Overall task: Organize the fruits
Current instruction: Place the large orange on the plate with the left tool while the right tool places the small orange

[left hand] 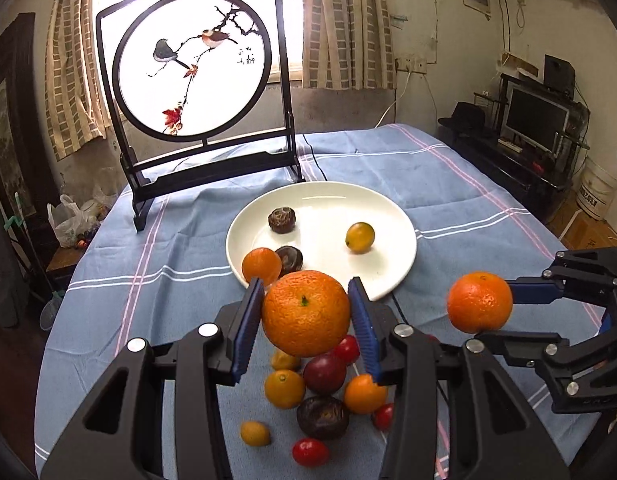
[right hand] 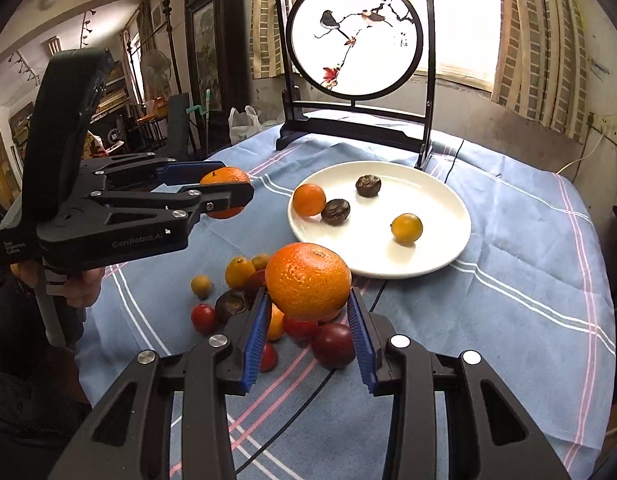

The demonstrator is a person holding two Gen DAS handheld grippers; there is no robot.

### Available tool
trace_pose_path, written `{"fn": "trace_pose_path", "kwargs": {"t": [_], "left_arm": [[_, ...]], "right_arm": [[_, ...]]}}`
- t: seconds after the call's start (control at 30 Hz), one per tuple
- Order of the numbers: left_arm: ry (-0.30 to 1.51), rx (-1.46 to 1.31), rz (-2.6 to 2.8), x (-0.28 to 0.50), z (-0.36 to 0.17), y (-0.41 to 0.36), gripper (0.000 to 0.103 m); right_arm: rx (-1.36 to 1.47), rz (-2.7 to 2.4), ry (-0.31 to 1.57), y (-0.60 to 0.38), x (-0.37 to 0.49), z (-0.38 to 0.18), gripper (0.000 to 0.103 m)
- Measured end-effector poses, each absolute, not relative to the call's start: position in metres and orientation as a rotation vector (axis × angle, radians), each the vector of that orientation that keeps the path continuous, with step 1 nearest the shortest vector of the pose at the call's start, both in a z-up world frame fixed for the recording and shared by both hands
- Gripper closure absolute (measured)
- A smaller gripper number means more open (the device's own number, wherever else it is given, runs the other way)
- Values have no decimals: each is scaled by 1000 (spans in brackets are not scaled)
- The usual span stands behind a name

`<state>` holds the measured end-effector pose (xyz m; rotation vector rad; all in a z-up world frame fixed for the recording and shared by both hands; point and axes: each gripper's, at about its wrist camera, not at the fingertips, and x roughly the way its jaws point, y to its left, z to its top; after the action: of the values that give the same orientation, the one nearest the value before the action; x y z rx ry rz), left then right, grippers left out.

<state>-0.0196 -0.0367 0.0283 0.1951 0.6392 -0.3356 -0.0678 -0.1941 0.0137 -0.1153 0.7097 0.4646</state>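
Nearest me, the left claw (left hand: 306,300) clamps one mandarin (left hand: 306,312), stem facing up. At its three o'clock the right claw (right hand: 308,300) pinches a second mandarin (right hand: 307,280) above the loose fruit pile (right hand: 244,300). Beyond, toward twelve o'clock, the white plate (right hand: 448,248) sits on the tabletop (right hand: 528,300).

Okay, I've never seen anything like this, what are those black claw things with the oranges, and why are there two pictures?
Those are hand-held grabbing tools, one in each of a person's hands, each with a camera looking along its two fingers. One picture is from the left gripper, the other from the right gripper, so each also shows the other tool from the side. Each is shut on a mandarin: the left mandarin and the right mandarin, both lifted above the blue tablecloth. On the cloth, a white plate holds four small fruits, and a loose fruit pile lies in front of it. Behind stands a bird-painted screen.
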Motion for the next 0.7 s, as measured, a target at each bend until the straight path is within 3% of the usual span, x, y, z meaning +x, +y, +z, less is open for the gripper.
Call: {"fn": "trace_pose_path", "kwargs": {"t": [0.7], "left_arm": [[687, 213, -324, 52, 6, -58, 60]], "right_arm": [[-76, 409, 733, -218, 17, 2, 64]]}}
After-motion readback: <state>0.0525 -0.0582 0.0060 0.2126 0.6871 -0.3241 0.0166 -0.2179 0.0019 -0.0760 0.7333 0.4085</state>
